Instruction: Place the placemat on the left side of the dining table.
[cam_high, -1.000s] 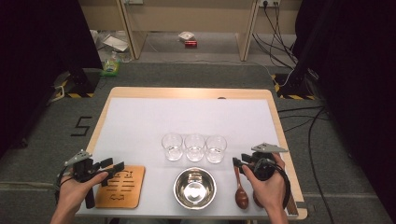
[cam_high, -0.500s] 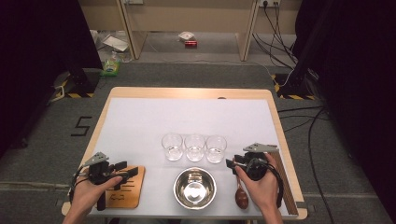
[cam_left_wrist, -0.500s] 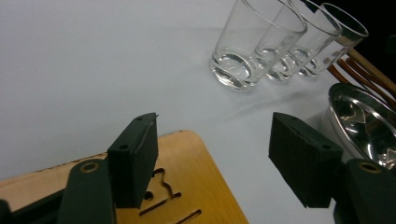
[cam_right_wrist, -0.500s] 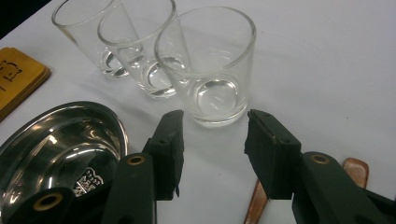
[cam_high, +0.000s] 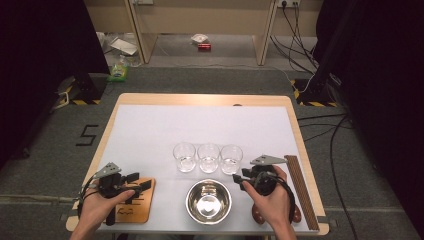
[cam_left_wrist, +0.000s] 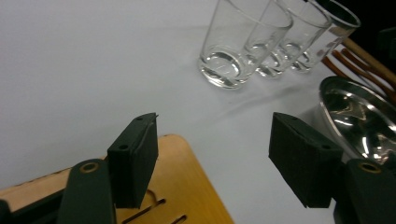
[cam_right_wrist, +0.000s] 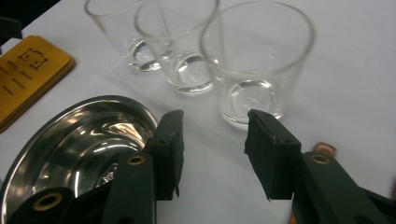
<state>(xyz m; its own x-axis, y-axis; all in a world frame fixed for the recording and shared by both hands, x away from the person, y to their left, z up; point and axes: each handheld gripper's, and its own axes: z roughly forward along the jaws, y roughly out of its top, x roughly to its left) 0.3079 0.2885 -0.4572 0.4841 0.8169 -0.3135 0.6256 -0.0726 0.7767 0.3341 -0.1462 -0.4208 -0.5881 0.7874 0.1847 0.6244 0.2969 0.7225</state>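
Observation:
Three clear empty glasses (cam_high: 208, 157) stand in a row at mid-table, seen close in the right gripper view (cam_right_wrist: 261, 60) and farther off in the left gripper view (cam_left_wrist: 238, 42). A steel bowl (cam_high: 208, 201) sits in front of them. My left gripper (cam_high: 139, 180) hovers over a wooden board (cam_high: 131, 202), its jaws open and empty (cam_left_wrist: 217, 154). My right gripper (cam_high: 241, 175) is just right of the bowl (cam_right_wrist: 79, 149), open and empty (cam_right_wrist: 215, 149), pointing at the nearest glass.
A bundle of brown sticks (cam_high: 300, 190) lies along the table's right edge. A dark wooden spoon (cam_high: 258, 216) is partly hidden under the right hand. The table's far half is bare white surface (cam_high: 200, 125).
The left hand has shifted right onto the wooden board. The right hand has moved left toward the bowl and now covers most of the spoon. Both jaws keep the same opening.

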